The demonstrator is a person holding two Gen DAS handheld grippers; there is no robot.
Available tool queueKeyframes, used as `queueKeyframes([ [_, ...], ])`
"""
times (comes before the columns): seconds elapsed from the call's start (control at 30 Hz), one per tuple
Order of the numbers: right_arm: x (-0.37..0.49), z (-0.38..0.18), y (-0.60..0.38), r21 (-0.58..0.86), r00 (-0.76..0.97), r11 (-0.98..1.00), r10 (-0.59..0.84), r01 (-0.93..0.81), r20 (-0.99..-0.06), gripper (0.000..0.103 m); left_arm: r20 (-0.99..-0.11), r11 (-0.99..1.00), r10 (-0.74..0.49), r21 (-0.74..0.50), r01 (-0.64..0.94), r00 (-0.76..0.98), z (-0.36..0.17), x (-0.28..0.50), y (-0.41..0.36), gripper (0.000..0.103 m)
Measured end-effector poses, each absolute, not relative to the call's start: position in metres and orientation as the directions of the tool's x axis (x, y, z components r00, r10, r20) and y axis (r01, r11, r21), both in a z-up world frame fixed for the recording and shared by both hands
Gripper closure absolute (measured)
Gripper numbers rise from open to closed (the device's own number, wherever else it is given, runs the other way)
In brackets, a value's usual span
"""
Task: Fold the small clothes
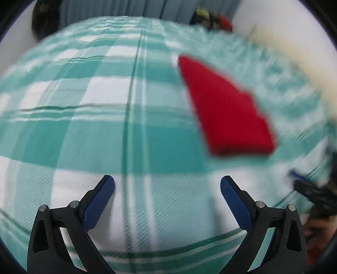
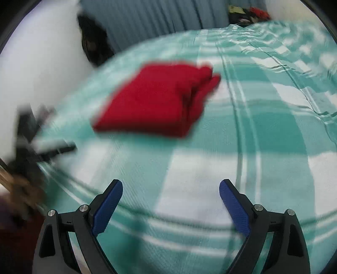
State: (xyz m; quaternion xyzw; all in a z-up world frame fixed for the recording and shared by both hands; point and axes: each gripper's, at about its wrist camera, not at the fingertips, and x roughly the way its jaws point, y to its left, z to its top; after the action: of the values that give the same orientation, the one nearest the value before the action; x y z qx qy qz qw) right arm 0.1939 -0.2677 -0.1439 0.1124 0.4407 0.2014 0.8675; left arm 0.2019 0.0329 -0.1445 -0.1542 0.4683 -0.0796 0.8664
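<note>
Both hand-held grippers (image 1: 167,185) (image 2: 170,188) hover spread, empty, over bedspread (image 1: 105,137) beside folded red garment (image 1: 227,109).

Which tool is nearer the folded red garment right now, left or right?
Left, by a small margin. The left tool hovers open with the folded red garment just ahead to its right; the right tool, also open, has it further ahead to its left. Neither touches it.

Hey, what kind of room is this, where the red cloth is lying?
Probably a bedroom: the folded red garment lies on a teal-and-white checked bedsheet, with blue-grey curtains hanging behind and a white pillow-like shape beside it.
</note>
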Motion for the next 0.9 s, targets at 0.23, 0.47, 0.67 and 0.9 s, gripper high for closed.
queueKeyframes([
  [0.23, 0.336, -0.156, -0.347, 0.781, 0.547, 0.624, 0.641, 0.038, -0.539, 0.012, -0.78, 0.86, -0.459, -0.511, -0.009, 0.426, -0.16, 0.287, 0.01, 0.024],
  [0.47, 0.421, -0.213, -0.333, 0.9, 0.446, 0.406, 0.785, 0.155, -0.431, 0.032, -0.78, 0.834, -0.535, -0.549, 0.055, 0.326, -0.177, 0.304, -0.023, 0.029],
  [0.67, 0.449, -0.216, -0.294, 0.817, 0.345, 0.567, 0.751, 0.102, -0.564, 0.084, -0.797, 0.845, -0.531, -0.524, 0.109, 0.287, -0.182, 0.316, -0.047, 0.075],
  [0.9, 0.447, -0.145, -0.27, 0.73, 0.439, 0.672, 0.697, -0.124, -0.568, 0.089, -0.768, 0.861, -0.499, -0.493, 0.126, 0.401, -0.14, 0.314, -0.036, 0.087],
])
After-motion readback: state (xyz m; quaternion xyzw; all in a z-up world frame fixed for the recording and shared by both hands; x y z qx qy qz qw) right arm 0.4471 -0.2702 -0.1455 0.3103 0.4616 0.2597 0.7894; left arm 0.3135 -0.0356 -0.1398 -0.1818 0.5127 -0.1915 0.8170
